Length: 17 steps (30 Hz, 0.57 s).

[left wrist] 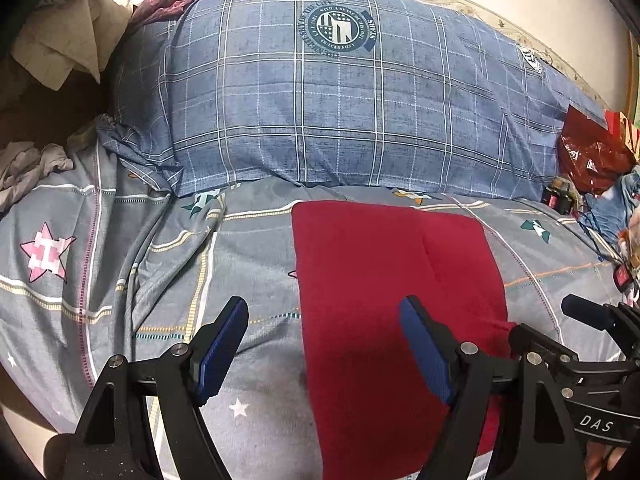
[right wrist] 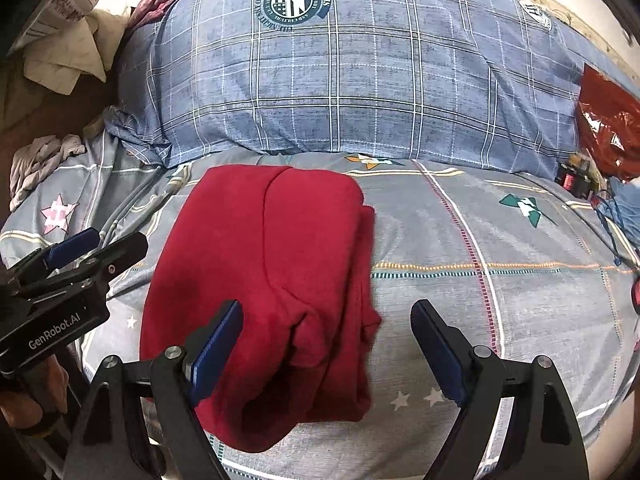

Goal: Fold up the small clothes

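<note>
A red garment (left wrist: 392, 280) (right wrist: 272, 256) lies folded in a rough rectangle on the grey star-print bedsheet (left wrist: 120, 260) (right wrist: 500, 280). Its near right end is bunched and creased in the right wrist view. My left gripper (left wrist: 324, 308) is open just above the garment's near left edge, one blue pad over the sheet and the other over the red cloth. It shows again at the left of the right wrist view (right wrist: 100, 250). My right gripper (right wrist: 328, 312) is open over the garment's near right corner, with nothing between its fingers. Part of it shows at the right of the left wrist view (left wrist: 592, 316).
A thick blue plaid quilt (left wrist: 340, 100) (right wrist: 360, 72) lies across the bed behind the garment. A red plastic bag (left wrist: 588, 156), small gadgets and cords (left wrist: 556, 196) crowd the right side. Crumpled grey cloth (left wrist: 28, 164) lies at the left edge.
</note>
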{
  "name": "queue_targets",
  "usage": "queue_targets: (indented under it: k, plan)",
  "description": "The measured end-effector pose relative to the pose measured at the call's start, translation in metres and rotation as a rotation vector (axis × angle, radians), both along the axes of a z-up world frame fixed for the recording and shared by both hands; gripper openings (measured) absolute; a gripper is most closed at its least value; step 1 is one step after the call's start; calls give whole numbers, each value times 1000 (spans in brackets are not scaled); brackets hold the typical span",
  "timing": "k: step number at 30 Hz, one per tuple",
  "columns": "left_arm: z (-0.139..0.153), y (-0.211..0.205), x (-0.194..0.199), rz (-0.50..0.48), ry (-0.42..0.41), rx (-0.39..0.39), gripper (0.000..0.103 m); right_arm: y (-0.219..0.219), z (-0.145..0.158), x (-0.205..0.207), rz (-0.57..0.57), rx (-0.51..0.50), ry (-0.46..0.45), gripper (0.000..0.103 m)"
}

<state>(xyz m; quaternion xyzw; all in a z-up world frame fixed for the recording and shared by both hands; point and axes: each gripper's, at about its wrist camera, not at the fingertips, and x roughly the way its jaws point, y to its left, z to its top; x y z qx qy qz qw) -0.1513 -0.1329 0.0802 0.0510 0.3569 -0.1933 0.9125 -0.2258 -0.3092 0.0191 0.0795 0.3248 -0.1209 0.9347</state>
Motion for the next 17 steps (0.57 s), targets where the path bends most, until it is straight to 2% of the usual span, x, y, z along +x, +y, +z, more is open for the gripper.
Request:
queue_targets:
  k: [17]
  plan:
    - [-8,1,12,4,10,-4,78,3,-3,10,18,3,15,88]
